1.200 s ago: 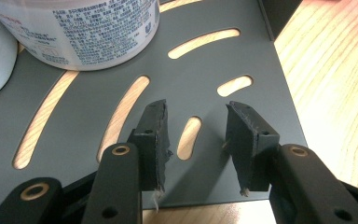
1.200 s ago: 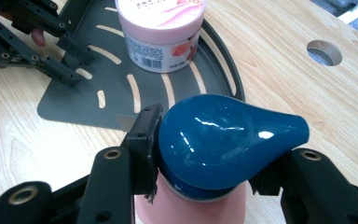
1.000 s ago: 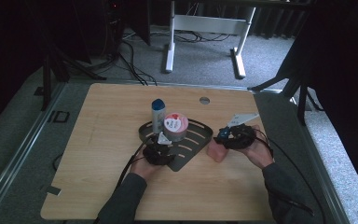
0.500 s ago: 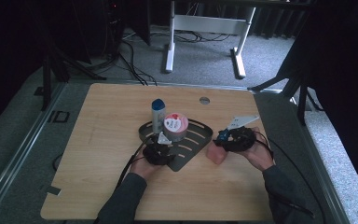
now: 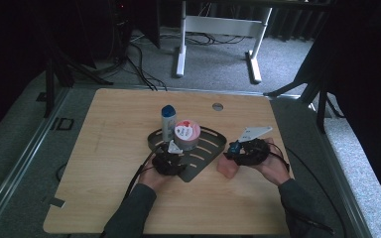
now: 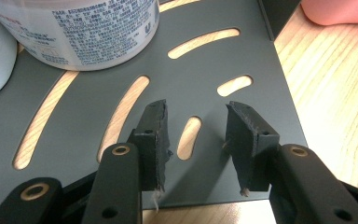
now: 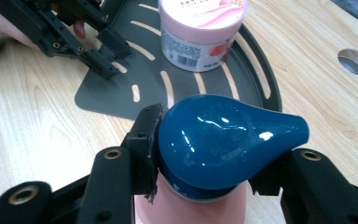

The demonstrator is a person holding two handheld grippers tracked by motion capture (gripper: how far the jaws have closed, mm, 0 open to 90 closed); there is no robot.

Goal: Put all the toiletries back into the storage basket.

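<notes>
The pink bottle with the blue cap [image 7: 223, 140] sits right between the jaws of the right gripper [image 7: 200, 154], and it's a firm pinch: in the right gripper view one black pad presses the left flank of the glossy blue teardrop cap, the other jaw is tucked behind the cap's right side, and the pink body drops straight down below them. From the high view, that bottle [image 5: 227, 167] stands upright on the wooden table [image 5: 109, 129], just off the right-hand edge of the dark slotted tray [image 5: 211, 148], with the right gripper [image 5: 238, 151] clamped across its top and the person's right hand [image 5: 273, 166] wrapped round the tool behind it. Over to the tray now: the left gripper [image 6: 196, 135] hovers low over its near corner, jaws spread with a clear gap, nothing between them but grey metal and one of the slots. In the left gripper view the tray's front edge lies just under the pads; whether the tips touch the plate is hard to call. In the high view the left gripper [image 5: 171, 157] shows at the tray's near-left part, with the left hand [image 5: 154, 176] behind it. Farther back on the tray stands a pink-lidded tub [image 5: 186, 135], and touching its left side a tall white bottle with a blue cap [image 5: 167, 121].
</notes>
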